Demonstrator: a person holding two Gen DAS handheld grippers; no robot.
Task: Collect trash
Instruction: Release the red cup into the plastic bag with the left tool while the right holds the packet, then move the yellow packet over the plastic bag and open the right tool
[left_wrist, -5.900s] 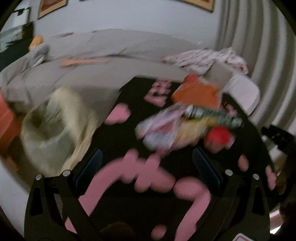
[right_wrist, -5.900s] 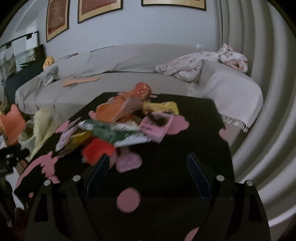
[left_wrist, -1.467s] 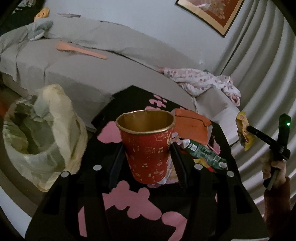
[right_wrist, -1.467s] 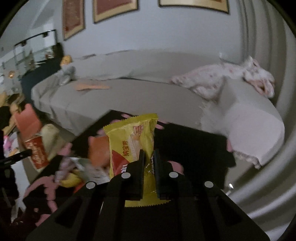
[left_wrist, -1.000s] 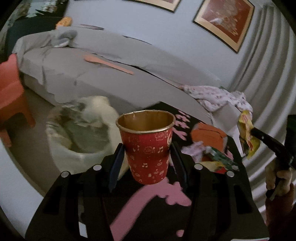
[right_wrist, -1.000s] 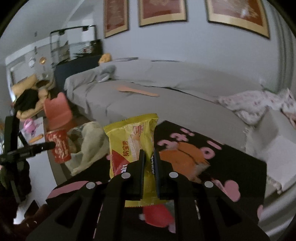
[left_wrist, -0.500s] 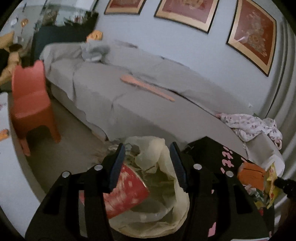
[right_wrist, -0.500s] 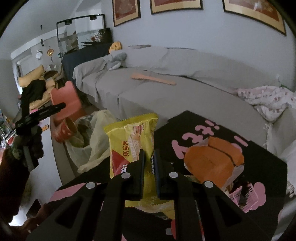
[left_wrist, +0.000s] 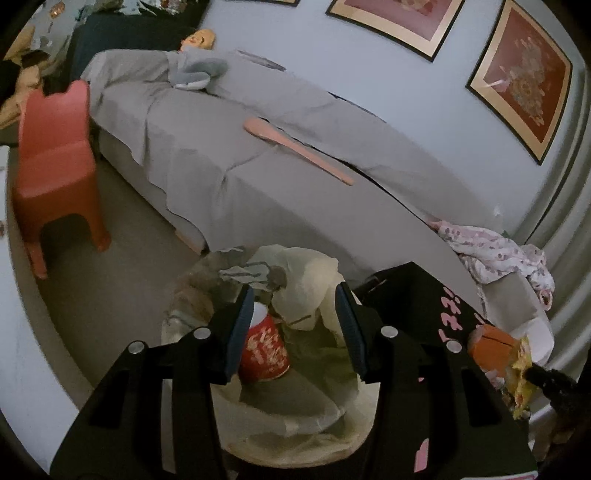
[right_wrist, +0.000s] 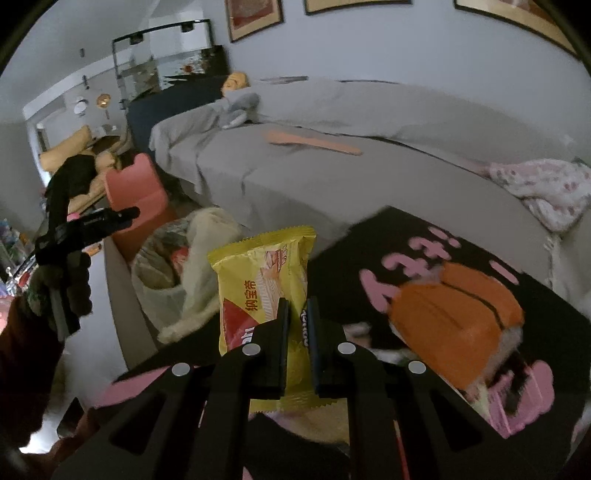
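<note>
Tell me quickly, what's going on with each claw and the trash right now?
Left gripper opening, empty, above the trash bag; red paper cup lies inside. Right gripper shut on yellow snack wrapper, over the black table. Nothing blocking the bag.

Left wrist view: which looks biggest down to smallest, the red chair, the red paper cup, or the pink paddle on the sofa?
1. Red chair
2. Pink paddle
3. Red paper cup

The cup sits nearest, so true sizes are uncertain.
</note>
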